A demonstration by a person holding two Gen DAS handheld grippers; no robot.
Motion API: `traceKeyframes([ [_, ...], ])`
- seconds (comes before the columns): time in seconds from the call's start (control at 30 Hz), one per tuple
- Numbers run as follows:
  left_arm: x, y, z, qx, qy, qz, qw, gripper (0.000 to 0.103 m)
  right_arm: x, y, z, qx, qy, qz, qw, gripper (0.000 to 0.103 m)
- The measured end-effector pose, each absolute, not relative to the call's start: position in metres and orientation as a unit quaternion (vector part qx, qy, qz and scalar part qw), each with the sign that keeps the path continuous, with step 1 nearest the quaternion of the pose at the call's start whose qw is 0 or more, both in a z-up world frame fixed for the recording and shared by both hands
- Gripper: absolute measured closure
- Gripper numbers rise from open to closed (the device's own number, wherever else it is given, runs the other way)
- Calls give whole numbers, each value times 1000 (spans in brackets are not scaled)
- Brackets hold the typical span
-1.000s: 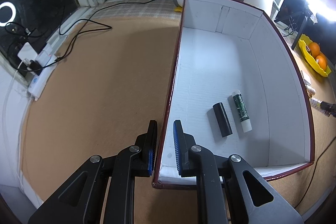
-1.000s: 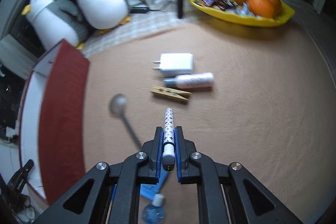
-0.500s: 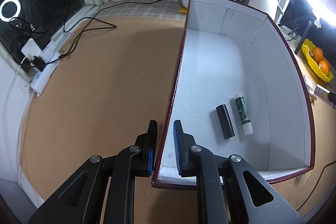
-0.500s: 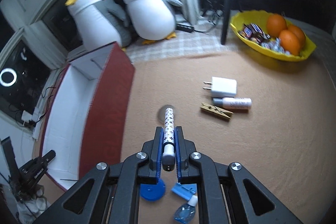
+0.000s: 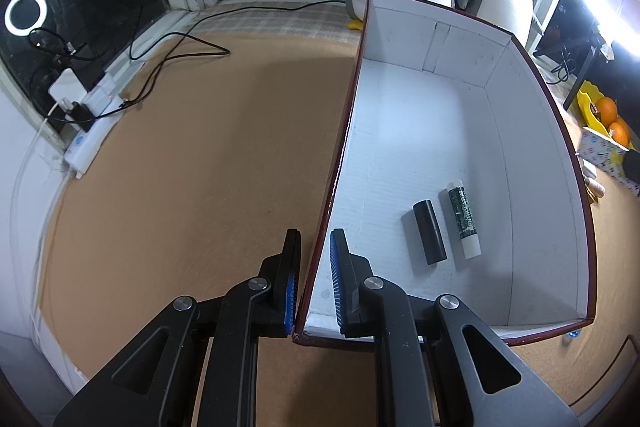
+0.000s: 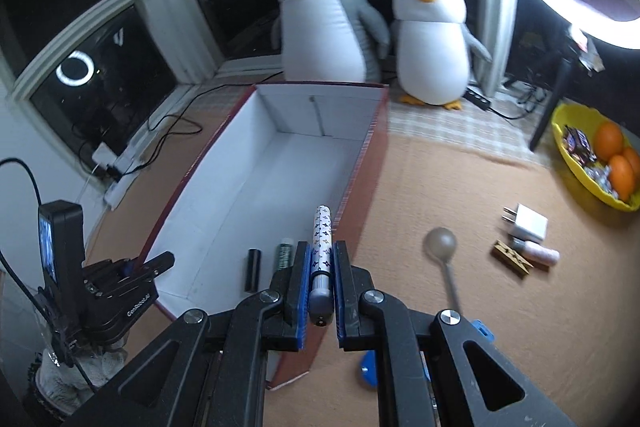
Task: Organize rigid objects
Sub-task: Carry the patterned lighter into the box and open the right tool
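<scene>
A dark red box with a white inside (image 5: 532, 155) (image 6: 240, 163) lies on the brown table. My left gripper (image 5: 314, 259) (image 6: 148, 265) is shut on the box's near left wall. On the box floor lie a black cylinder (image 5: 429, 237) (image 6: 253, 269) and a green-and-white stick (image 5: 464, 223) (image 6: 285, 254). My right gripper (image 6: 321, 259) is shut on a white patterned pen (image 6: 322, 239), held above the box's near right corner. The pen's tip points over the box floor.
Right of the box lie a spoon (image 6: 442, 247), a wooden clothespin (image 6: 513, 258), a pink tube (image 6: 538, 251) and a white charger (image 6: 528, 223). A yellow bowl of oranges (image 6: 576, 163) and two plush penguins (image 6: 320, 23) stand behind. Cables and a power strip (image 5: 96, 131) lie left.
My right gripper has swung left and risen with the pen, from over the loose items to above the box. The left gripper has kept its hold on the box wall.
</scene>
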State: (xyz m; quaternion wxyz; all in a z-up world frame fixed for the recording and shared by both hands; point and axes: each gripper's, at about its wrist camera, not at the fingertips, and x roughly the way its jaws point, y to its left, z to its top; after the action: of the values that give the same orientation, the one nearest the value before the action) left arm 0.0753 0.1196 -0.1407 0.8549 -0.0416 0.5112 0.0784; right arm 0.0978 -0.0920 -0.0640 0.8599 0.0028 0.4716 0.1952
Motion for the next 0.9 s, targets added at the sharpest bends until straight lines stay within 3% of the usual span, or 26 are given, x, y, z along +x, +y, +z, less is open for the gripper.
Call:
traceKeyframes([
  [0.9, 73, 121, -136, -39, 502, 87, 860, 93, 101, -51, -82, -49, 473, 216, 852, 93],
])
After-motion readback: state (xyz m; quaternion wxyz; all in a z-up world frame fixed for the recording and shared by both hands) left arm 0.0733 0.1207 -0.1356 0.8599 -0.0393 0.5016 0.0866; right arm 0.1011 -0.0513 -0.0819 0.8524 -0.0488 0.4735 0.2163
